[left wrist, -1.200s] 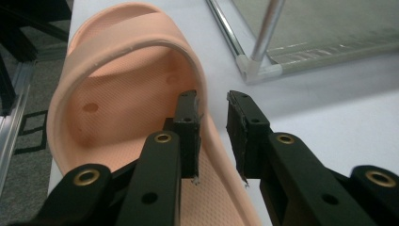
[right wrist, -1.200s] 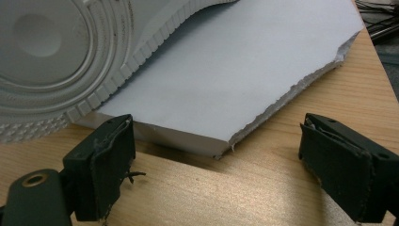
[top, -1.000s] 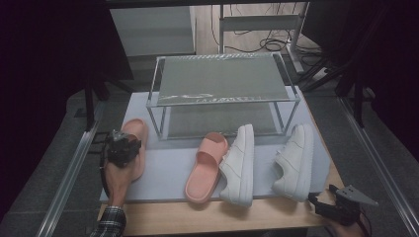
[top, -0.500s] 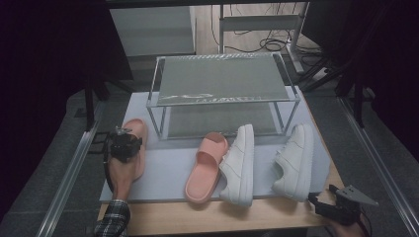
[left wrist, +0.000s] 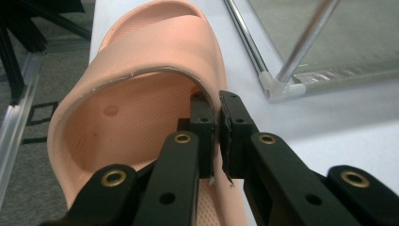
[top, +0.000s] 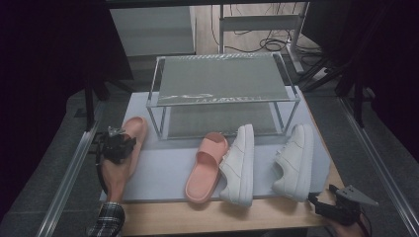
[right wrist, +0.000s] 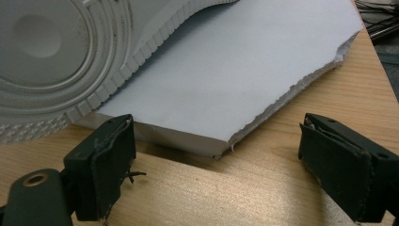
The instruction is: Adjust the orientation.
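Observation:
A pink slipper (top: pixel 133 128) lies at the left of the white board, toe pointing away. My left gripper (top: pixel 117 147) sits over its middle, held by a hand. In the left gripper view the jaws have just been closing, and my left gripper (left wrist: pixel 219 113) now pinches the right edge of the pink slipper's (left wrist: pixel 141 94) strap between its pads. My right gripper (top: pixel 316 201) rests at the table's front right corner. Its jaws stand wide open over bare wood (right wrist: pixel 235 188), and nothing lies between them in the right gripper view (right wrist: pixel 216 155).
A second pink slipper (top: pixel 206 168) and two white sneakers (top: pixel 239 163) (top: pixel 295 160) lie on the white board (top: pixel 163 168). A two-tier metal rack (top: pixel 222 79) stands behind them, its leg (left wrist: pixel 301 47) close to the held slipper. A sneaker sole (right wrist: pixel 56 56) lies near my right gripper.
My left gripper has crept slightly along the pink slipper. The right gripper and the other shoes have kept still.

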Demonstrator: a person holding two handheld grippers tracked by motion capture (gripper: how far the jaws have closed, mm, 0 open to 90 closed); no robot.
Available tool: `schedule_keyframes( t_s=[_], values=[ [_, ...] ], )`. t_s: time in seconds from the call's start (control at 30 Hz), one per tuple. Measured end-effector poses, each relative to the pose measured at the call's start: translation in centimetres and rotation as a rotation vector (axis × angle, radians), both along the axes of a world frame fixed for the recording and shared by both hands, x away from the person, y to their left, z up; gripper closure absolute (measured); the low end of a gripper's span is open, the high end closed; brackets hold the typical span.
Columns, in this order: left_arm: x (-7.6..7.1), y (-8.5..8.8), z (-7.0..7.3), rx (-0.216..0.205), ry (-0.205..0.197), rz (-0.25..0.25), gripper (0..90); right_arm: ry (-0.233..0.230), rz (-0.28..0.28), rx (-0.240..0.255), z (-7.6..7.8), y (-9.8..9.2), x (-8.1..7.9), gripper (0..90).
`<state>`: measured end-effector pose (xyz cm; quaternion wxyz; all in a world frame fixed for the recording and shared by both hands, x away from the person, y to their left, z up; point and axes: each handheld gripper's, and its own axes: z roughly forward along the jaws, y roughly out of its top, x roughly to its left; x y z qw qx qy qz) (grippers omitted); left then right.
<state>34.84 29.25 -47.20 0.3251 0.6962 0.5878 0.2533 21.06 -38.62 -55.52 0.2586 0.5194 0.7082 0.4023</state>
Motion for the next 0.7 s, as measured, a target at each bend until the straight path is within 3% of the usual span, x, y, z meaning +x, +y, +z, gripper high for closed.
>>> schedule_keyframes(
  t_s=[0.4, 0.7],
  values=[
    [-2.5, -0.1, 1.2, 0.027, -0.013, -0.088, 85.2, -0.001, 0.0, -0.002, 0.0, 0.0, 0.0, 11.5],
    [-4.7, 0.1, 1.1, 0.034, -0.021, -0.136, 85.2, -0.001, -0.001, -0.002, 0.0, 0.0, 0.0, 11.5]
  ],
)
